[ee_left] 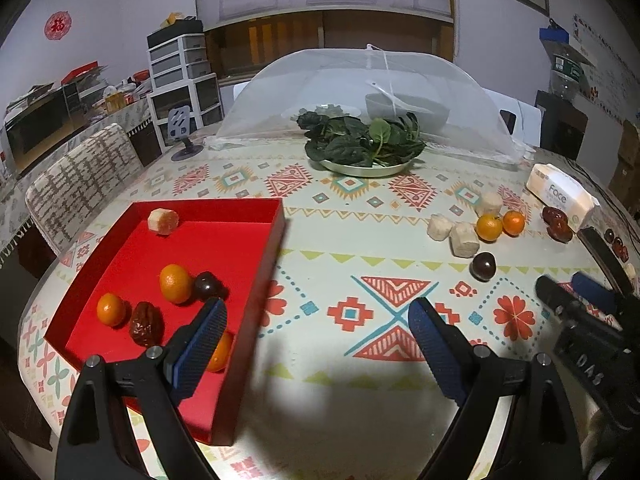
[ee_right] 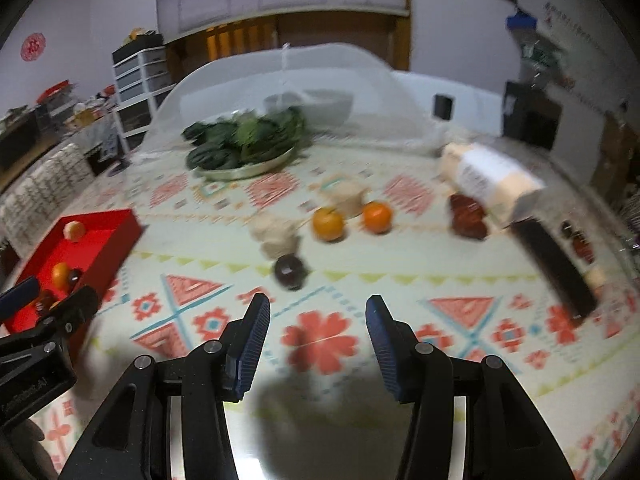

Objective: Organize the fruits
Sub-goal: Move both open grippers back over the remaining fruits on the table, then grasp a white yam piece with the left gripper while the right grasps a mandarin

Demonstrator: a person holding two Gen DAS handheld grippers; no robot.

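A red tray [ee_left: 256, 280] at the left holds small oranges [ee_left: 175, 283], a dark plum [ee_left: 208, 285], a brown date [ee_left: 146, 322] and a pale chunk [ee_left: 163, 221]. My left gripper [ee_left: 318, 312] is open and empty, its left finger over the tray's near corner. On the cloth to the right lie two oranges [ee_left: 489, 227], pale chunks [ee_left: 464, 239], a dark plum [ee_left: 483, 266] and red dates [ee_left: 556, 220]. My right gripper [ee_right: 318, 312] is open and empty, above the cloth just short of the plum [ee_right: 289, 272]; the oranges [ee_right: 328, 223] lie beyond it.
A metal plate of spinach [ee_left: 362, 142] and a mesh food cover [ee_left: 368, 92] stand at the back of the table. A tissue pack [ee_left: 560, 194] and a dark bar [ee_right: 554, 264] lie at the right. A chair [ee_left: 80, 180] stands at the left.
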